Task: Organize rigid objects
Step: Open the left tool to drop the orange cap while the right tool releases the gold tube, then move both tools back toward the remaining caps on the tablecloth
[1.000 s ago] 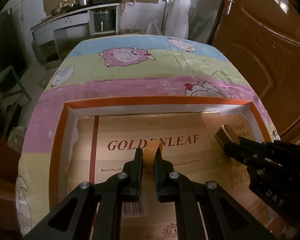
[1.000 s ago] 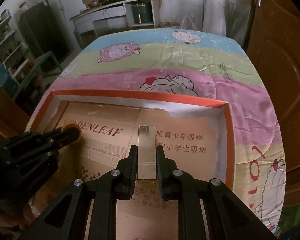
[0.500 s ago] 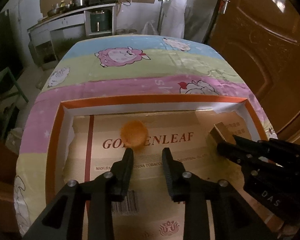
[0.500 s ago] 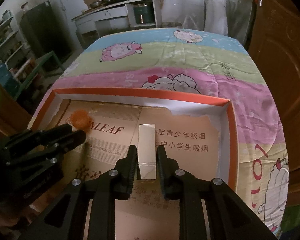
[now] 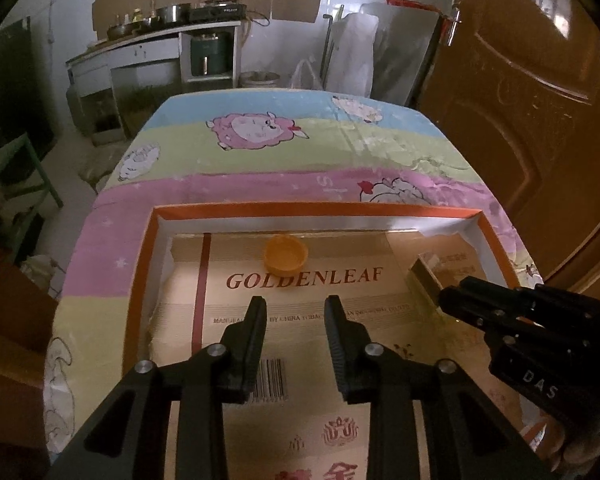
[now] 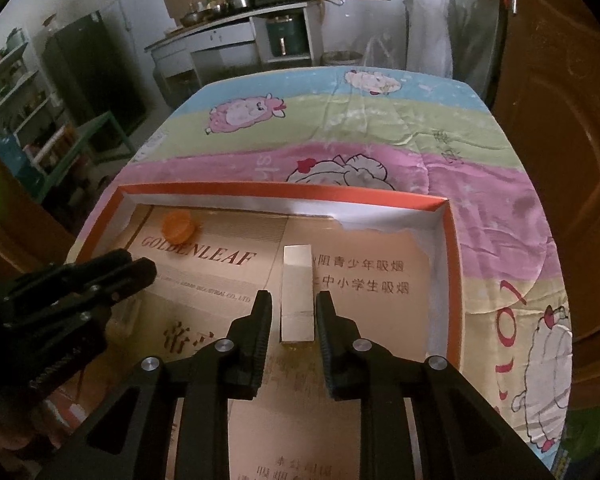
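An orange bottle cap (image 5: 286, 255) lies flat on the cardboard floor of the orange-rimmed box (image 5: 316, 210), near its far wall. My left gripper (image 5: 295, 304) hovers just short of the cap, open, with nothing between its fingers. A gold rectangular block (image 6: 297, 292) rests lengthwise on the box floor between the fingers of my right gripper (image 6: 294, 300). A thin gap shows on each side of the block, so the pads do not press on it. The right wrist view shows the cap (image 6: 178, 226) at the far left of the box, beyond the left gripper (image 6: 140, 270).
The box sits on a striped blanket with cartoon sheep (image 5: 256, 130). A wooden door (image 5: 520, 92) stands close on the right. A counter with pots (image 5: 160, 36) is at the back, and a green stool (image 5: 16, 176) stands on the left.
My left gripper opened and let go of the orange cap, which rolled away and settled flat near the far wall. My right gripper's jaws eased slightly off the gold block.
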The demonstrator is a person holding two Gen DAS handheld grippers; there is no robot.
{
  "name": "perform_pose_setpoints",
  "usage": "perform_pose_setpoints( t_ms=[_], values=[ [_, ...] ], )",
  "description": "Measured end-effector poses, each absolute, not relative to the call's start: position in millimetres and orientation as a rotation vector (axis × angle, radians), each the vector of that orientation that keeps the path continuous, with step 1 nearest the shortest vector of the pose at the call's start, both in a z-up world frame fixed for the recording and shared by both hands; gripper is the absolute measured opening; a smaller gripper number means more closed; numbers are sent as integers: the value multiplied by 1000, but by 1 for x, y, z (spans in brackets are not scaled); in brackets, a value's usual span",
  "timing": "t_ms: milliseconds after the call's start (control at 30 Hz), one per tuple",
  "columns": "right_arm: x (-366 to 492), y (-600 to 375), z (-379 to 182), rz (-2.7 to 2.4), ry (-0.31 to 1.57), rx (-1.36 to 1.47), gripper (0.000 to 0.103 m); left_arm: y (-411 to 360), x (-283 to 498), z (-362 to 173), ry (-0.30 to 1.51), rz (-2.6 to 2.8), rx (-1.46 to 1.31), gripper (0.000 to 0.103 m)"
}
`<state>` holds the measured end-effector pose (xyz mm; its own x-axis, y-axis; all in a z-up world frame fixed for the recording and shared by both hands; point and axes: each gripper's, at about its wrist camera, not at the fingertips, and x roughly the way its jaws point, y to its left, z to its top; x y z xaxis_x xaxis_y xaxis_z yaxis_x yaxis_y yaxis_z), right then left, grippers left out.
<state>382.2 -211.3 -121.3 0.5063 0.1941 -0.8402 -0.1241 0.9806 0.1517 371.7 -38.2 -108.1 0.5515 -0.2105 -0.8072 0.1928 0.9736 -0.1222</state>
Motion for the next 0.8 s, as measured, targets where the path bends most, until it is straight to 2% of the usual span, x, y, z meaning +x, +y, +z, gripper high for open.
perform_pose_setpoints(
  t_ms=[800],
  values=[
    [312,-198,-73,207,956,51,23,-8,287,-53,832,-203,-69,30]
  ],
)
